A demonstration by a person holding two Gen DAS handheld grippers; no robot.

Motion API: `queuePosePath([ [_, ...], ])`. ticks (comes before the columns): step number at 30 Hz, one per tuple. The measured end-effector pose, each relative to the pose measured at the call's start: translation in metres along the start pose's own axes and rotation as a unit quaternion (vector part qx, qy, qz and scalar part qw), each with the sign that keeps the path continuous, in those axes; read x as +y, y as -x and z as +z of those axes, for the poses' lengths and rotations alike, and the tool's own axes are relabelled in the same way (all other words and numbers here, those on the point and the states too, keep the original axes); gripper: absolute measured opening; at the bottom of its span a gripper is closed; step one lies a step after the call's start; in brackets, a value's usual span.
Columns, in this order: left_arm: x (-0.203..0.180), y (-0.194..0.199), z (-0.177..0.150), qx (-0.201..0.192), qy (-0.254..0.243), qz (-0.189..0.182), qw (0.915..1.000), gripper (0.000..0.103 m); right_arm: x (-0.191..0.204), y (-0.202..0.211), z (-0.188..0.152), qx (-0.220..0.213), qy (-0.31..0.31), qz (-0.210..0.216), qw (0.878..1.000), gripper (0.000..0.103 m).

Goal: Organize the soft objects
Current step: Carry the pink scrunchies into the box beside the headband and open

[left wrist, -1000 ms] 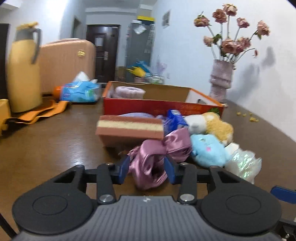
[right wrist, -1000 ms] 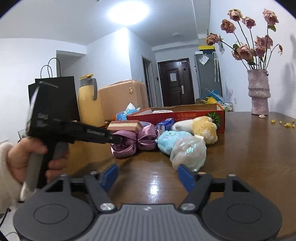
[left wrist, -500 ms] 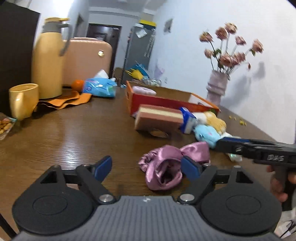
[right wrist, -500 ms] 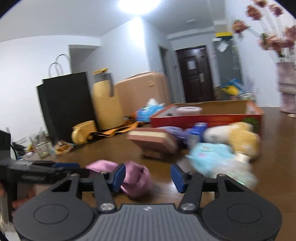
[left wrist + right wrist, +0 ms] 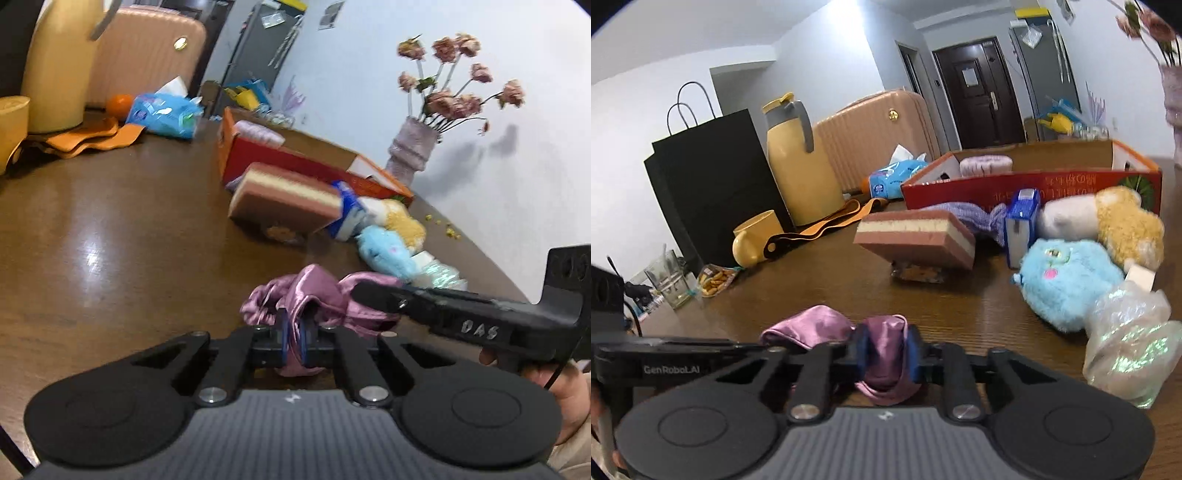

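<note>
A pink satin cloth [image 5: 317,291] lies crumpled on the brown table [image 5: 110,229], near the front. My left gripper [image 5: 293,338] is shut on one fold of it. My right gripper [image 5: 886,349] is shut on another fold of the same cloth [image 5: 882,343]; in the left wrist view its body [image 5: 461,314] reaches in from the right. Behind lie a layered sponge block [image 5: 916,236], a blue plush [image 5: 1067,280], a yellow and white plush [image 5: 1108,221], a crinkly plastic bag [image 5: 1130,343] and a blue packet [image 5: 1021,225].
A red cardboard box [image 5: 1030,184] with a pale pink roll [image 5: 986,164] inside stands at the back. A yellow jug [image 5: 801,166], yellow mug [image 5: 757,236], black paper bag [image 5: 713,184], glass [image 5: 672,284] and snack packet [image 5: 714,278] stand left. A flower vase [image 5: 413,147] stands far right.
Both grippers have closed on the pink satin cloth. The right gripper has moved in from the right to the cloth, close beside the left one.
</note>
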State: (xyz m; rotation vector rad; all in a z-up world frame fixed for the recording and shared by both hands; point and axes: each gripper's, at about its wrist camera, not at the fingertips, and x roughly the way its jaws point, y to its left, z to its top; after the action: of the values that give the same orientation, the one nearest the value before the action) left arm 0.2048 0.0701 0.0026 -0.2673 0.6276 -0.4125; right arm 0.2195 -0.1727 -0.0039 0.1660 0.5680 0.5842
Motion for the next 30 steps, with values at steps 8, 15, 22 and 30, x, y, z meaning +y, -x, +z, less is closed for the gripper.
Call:
queuePosePath([
  [8,-0.042,0.014,0.057,-0.045,-0.08,-0.023,0.9955,0.006,-0.018,0.04,0.034,-0.077,-0.005,0.013,0.997,0.014],
  [15,-0.079,-0.023,0.123,-0.065,-0.114,-0.047,0.9903,0.006,-0.057,0.054,0.097,-0.121,0.031,-0.01,0.992,0.014],
  [22,-0.106,-0.121,0.221,-0.043,-0.157,-0.034,0.986,0.006,-0.137,0.01,0.197,-0.12,0.036,-0.036,0.991,0.015],
  [30,-0.089,-0.292,0.288,0.062,-0.095,-0.023,0.9933,0.006,-0.237,-0.106,0.265,-0.012,0.051,-0.102,0.993,0.015],
])
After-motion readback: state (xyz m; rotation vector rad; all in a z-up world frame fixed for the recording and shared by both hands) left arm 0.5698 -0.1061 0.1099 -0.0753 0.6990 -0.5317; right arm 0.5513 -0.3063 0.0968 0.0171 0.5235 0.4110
